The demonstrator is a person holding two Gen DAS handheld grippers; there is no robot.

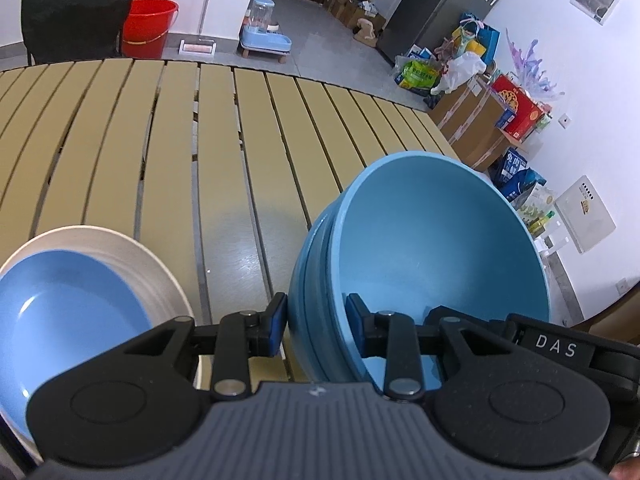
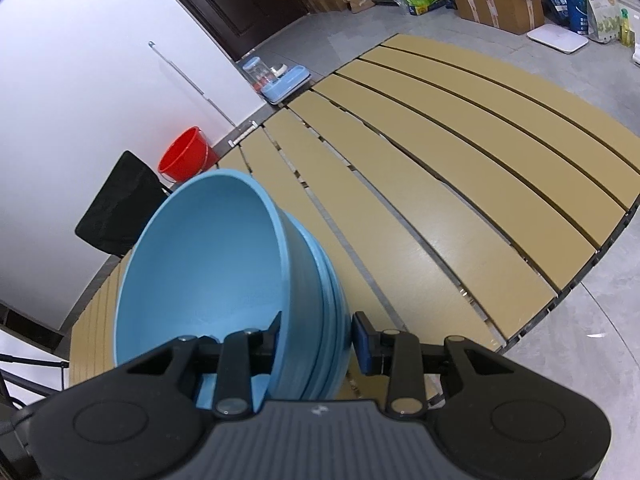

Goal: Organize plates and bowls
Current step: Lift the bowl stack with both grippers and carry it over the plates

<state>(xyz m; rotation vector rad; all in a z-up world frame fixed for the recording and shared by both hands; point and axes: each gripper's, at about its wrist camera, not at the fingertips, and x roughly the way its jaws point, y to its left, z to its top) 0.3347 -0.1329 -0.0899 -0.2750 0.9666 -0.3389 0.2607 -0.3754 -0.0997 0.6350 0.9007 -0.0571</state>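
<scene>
A stack of nested blue bowls [image 1: 432,232] hangs tilted above the slatted tan table [image 1: 180,140], held at two sides of its rim. My left gripper [image 1: 316,316] is shut on the stack's wall, one pad inside the top bowl and one against the outer bowls. In the right wrist view the same stack [image 2: 200,260] fills the left half, and my right gripper [image 2: 318,336] is shut on its wall in the same way. A blue plate [image 1: 60,312] lies on a cream plate [image 1: 132,256] on the table, left of my left gripper.
A black chair [image 1: 76,12] and a red bucket [image 1: 148,24] stand beyond the table's far edge, with a blue pet feeder [image 1: 264,32] on the floor. Cardboard boxes and bags [image 1: 480,112] crowd the right wall. The table's end edge [image 2: 560,292] drops off to grey floor.
</scene>
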